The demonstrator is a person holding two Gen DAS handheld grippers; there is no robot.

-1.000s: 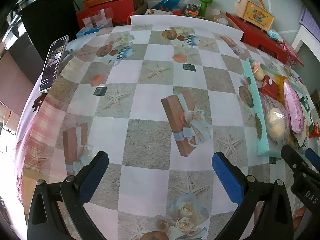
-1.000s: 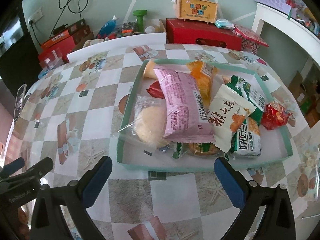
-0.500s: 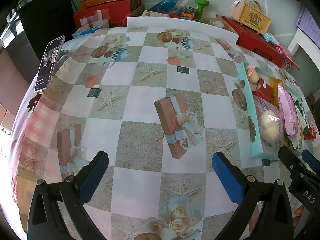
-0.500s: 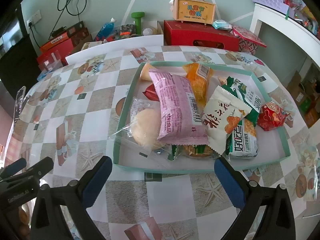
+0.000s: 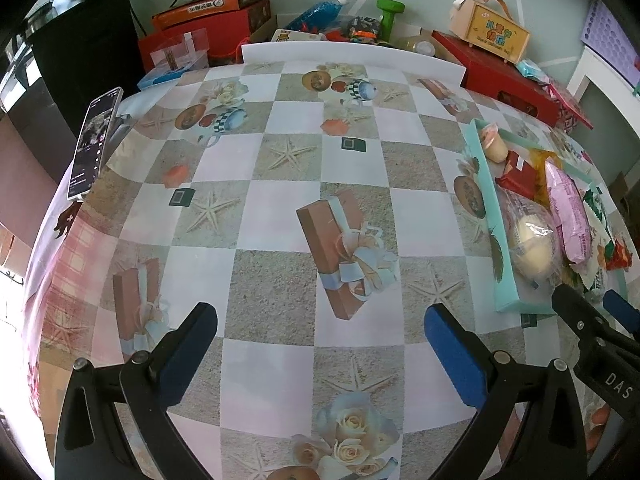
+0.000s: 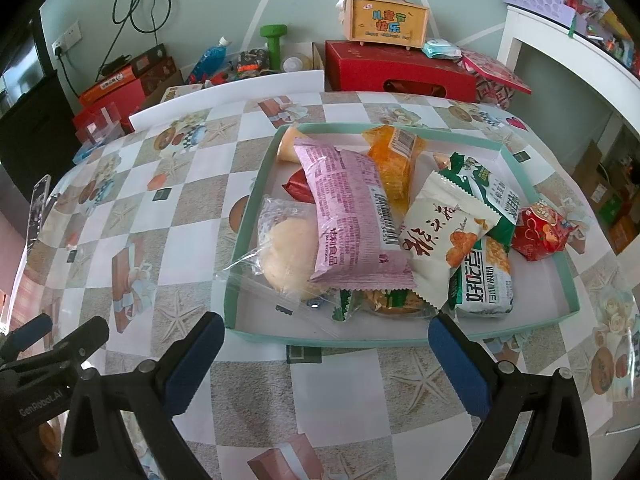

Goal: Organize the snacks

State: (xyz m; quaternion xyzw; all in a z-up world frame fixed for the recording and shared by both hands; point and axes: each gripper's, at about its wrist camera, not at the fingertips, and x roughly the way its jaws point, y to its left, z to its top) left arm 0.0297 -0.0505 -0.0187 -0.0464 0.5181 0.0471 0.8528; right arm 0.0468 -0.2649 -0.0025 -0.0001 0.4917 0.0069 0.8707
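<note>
A teal tray (image 6: pixel 244 332) holds several snack packs: a pink packet (image 6: pixel 348 208), a round bun in clear wrap (image 6: pixel 286 254), an orange pack (image 6: pixel 394 160), a white and green packet (image 6: pixel 444 236) and a red pouch (image 6: pixel 540 236). My right gripper (image 6: pixel 326 356) stands open just in front of the tray's near wall, holding nothing. My left gripper (image 5: pixel 320 344) is open over the patterned tablecloth, left of the tray (image 5: pixel 486 216). The bun (image 5: pixel 530 246) and pink packet (image 5: pixel 568 208) show at its right edge.
A phone (image 5: pixel 92 144) on a stand sits at the table's left edge. Red boxes (image 6: pixel 396 70), a small orange case (image 6: pixel 386 20), a green dumbbell (image 6: pixel 274 42) and other clutter line the wall behind. A white board (image 5: pixel 352 54) borders the table's far side.
Both grippers stay open. The right view has edged slightly closer to the tray; the left view has shifted little over the cloth.
</note>
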